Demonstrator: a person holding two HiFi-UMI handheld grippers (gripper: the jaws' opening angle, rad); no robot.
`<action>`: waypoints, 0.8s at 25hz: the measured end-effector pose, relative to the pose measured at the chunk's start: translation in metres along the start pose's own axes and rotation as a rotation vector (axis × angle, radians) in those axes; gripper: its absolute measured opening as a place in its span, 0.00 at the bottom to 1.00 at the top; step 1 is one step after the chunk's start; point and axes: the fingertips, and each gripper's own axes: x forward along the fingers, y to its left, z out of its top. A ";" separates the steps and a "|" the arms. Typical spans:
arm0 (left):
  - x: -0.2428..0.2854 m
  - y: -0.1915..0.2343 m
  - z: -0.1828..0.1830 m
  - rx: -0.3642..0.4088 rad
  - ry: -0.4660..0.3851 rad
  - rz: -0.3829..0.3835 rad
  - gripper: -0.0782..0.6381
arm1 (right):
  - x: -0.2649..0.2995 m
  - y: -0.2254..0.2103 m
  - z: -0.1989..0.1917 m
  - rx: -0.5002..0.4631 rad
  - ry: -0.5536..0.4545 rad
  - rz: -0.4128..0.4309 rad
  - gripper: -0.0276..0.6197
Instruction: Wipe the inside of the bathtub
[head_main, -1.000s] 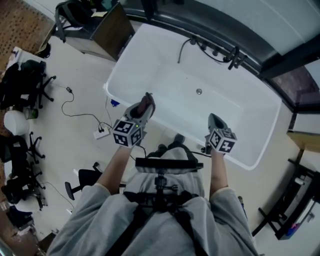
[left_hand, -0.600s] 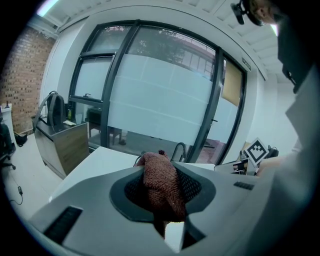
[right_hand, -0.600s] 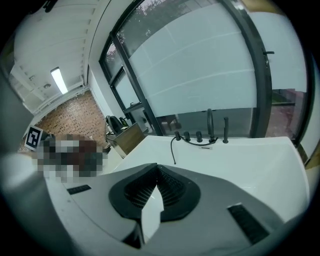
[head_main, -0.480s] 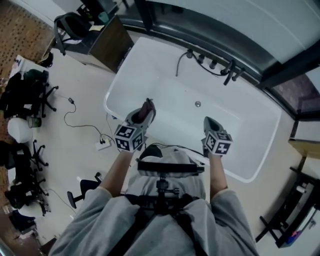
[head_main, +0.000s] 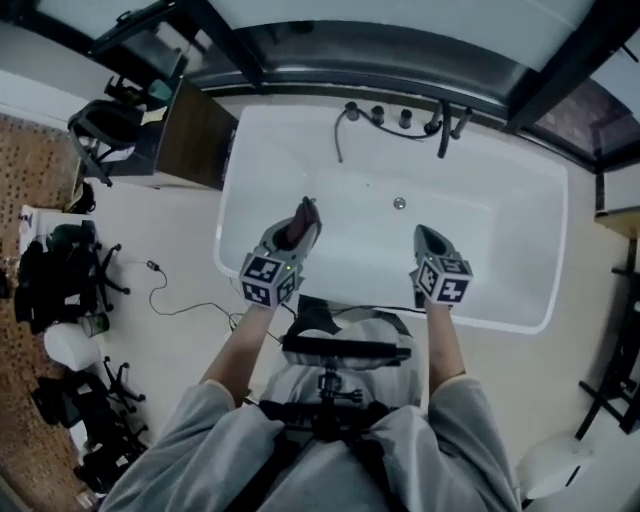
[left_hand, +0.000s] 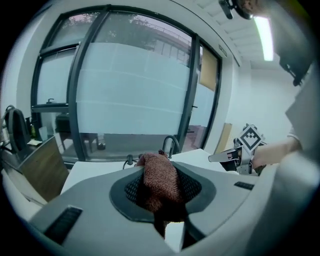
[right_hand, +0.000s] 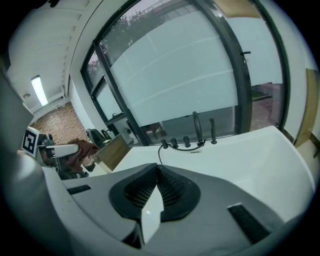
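Looking down from the head view: left gripper and right gripper side by side over the near half of the white bathtub, well apart, both short of the drain. Clenched on a reddish-brown cloth on the left, with the wad bulging up between the fingers and covering much of the ribbed pads in the left gripper view. Pressed together at the tips on the right, with nothing between, shown plainly only in the right gripper view. Seen from above alone: the drain and a wooden cabinet beside the tub's left end. Caught in both gripper views: tap fittings along the far rim, before a dark-framed window. Impossible to tell whether the cloth touches the tub.
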 end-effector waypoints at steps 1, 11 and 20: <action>0.008 0.005 0.000 0.015 0.004 -0.027 0.25 | 0.005 0.003 0.000 0.014 -0.008 -0.016 0.05; 0.122 0.048 -0.018 0.227 0.056 -0.172 0.25 | 0.085 0.002 -0.012 0.061 -0.033 -0.132 0.05; 0.278 0.080 -0.070 0.358 0.070 -0.085 0.25 | 0.201 -0.047 -0.038 0.050 -0.058 -0.063 0.05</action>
